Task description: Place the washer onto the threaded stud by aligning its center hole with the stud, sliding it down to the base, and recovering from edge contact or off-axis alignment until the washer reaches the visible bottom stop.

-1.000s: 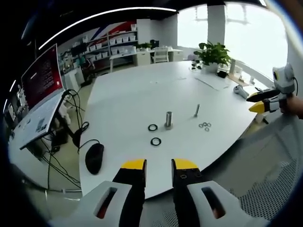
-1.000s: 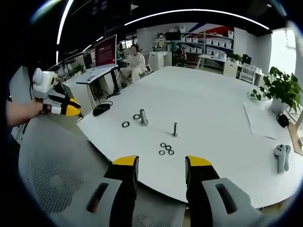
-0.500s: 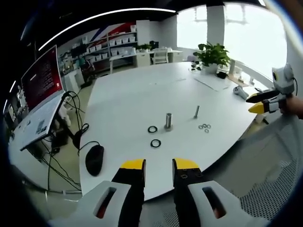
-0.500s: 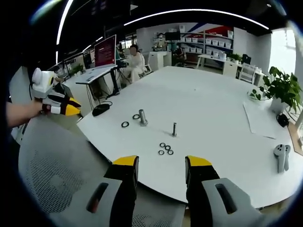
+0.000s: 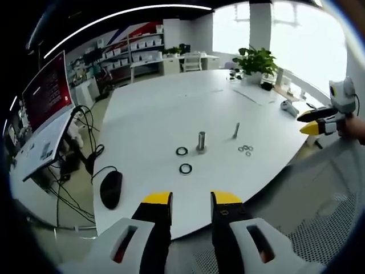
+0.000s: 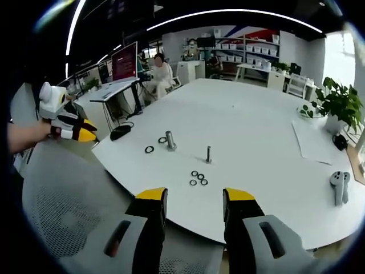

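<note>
1. Two yellow-tipped jaws of the left gripper (image 5: pixel 191 200) rising in the left gripper view, spread apart, nothing between them, held off the near edge of the white tabletop (image 5: pixel 154 114).
2. Beyond those jaws, upright on the tabletop: thick stud (image 5: pixel 201 141), with one black washer (image 5: pixel 182 151) just beside it and another black ring (image 5: pixel 185 169) nearer the camera, both lying flat and apart from the stud.
3. Right of the thick stud: slim threaded stud (image 5: pixel 236 130), then a cluster of small washers (image 5: pixel 246 149) near it.
4. Well left of the thick stud, near the tabletop edge: black mouse (image 5: pixel 110 189). At the right border: right gripper (image 5: pixel 322 120), jaws apparently close together, state unclear.
5. Spread too in the right gripper view, jaws of the right gripper (image 6: pixel 194 197), empty.
6. Ahead: slim threaded stud (image 6: pixel 208 154), small washers (image 6: pixel 197 178) just in front, thick stud (image 6: pixel 170 140) to its left with washers (image 6: pixel 150 149) flat beside it.
7. Far left: left gripper (image 6: pixel 80 130) off the tabletop.
</note>
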Motion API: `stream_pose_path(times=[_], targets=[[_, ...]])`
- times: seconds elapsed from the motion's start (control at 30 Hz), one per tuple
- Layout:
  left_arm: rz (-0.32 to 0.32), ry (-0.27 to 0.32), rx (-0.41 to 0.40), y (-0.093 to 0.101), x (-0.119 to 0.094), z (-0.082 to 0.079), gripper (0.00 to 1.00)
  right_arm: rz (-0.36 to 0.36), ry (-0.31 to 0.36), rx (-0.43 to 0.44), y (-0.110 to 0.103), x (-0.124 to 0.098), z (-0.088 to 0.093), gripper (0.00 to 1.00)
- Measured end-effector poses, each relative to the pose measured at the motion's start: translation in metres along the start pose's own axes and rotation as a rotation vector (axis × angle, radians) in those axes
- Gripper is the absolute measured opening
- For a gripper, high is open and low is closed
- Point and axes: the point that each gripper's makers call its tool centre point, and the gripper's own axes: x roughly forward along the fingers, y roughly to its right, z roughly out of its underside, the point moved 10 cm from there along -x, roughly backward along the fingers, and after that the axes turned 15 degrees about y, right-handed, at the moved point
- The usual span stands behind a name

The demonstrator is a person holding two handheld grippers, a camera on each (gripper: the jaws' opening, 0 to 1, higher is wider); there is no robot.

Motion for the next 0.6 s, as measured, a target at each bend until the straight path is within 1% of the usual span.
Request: stream_pose_path(times=[0.1, 0.17, 0.23, 0.3, 0.33, 0.43, 0.6], targets=[[0.006, -0.036, -0.001, -0.003, 0.002, 0.002, 0.25, 0.0, -0.003, -0.004, 0.0, 0.001, 0.0, 0.42], [0.004, -0.065, 0.017, -0.004, 0.004, 0.003, 0.26, 0.005, -0.004, -0.001, 0.001, 0.0, 0.0, 0.42], [0.012, -0.067, 0.015, -0.005, 0.007, 0.001, 0.26, 0.007, -0.001, 0.007, 0.001, 0.001, 0.0, 0.42], [0.021, -0.095, 0.014, -0.007, 0.01, -0.002, 0.26, 0.007, -0.006, -0.001, 0.002, 0.001, 0.001, 0.42], [0.024, -0.096, 0.014, -0.008, 0.012, -0.004, 0.26, 0.007, -0.007, -0.001, 0.002, 0.0, 0.001, 0.42], [0.051, -0.126, -0.012, -0.009, 0.021, -0.006, 0.25, 0.009, -0.009, 0.0, 0.003, 0.0, 0.001, 0.42], [0.072, -0.152, 0.011, -0.008, 0.037, -0.006, 0.28, 0.01, -0.008, 0.002, 0.003, 0.0, 0.0, 0.41]])
